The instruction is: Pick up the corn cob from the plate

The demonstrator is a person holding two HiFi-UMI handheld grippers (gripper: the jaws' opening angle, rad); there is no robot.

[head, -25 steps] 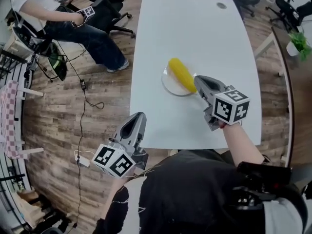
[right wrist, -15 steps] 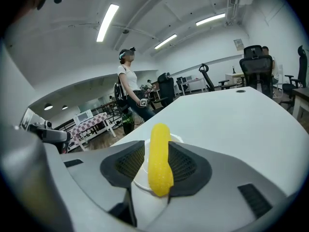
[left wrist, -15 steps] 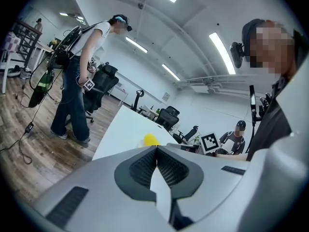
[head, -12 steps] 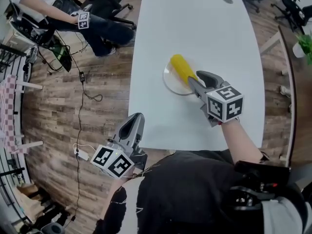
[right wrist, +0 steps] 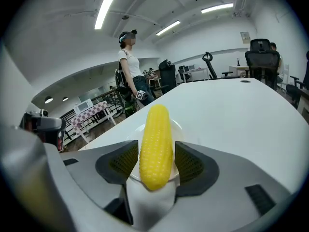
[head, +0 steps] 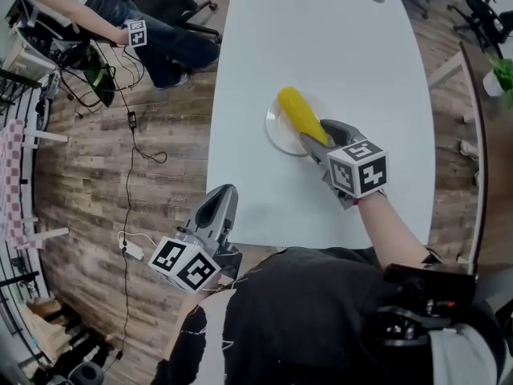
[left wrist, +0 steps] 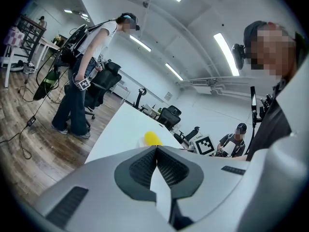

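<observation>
Corn (head: 300,115) is seen on the plate (head: 276,131) on the table (head: 321,38). Its near end is set between the jaws of the right hand-held gripper (head: 314,132), which have just been opened wide (no pad pressing it). The left hand-held gripper (head: 222,199) is pressed together, off the table's near edge.

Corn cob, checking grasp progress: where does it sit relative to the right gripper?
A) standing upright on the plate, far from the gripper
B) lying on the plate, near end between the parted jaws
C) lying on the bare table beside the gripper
B: in the right gripper view the corn cob lies on the plate, its near end between the jaws of the right gripper, which have just been opening and do not press on it.
</observation>
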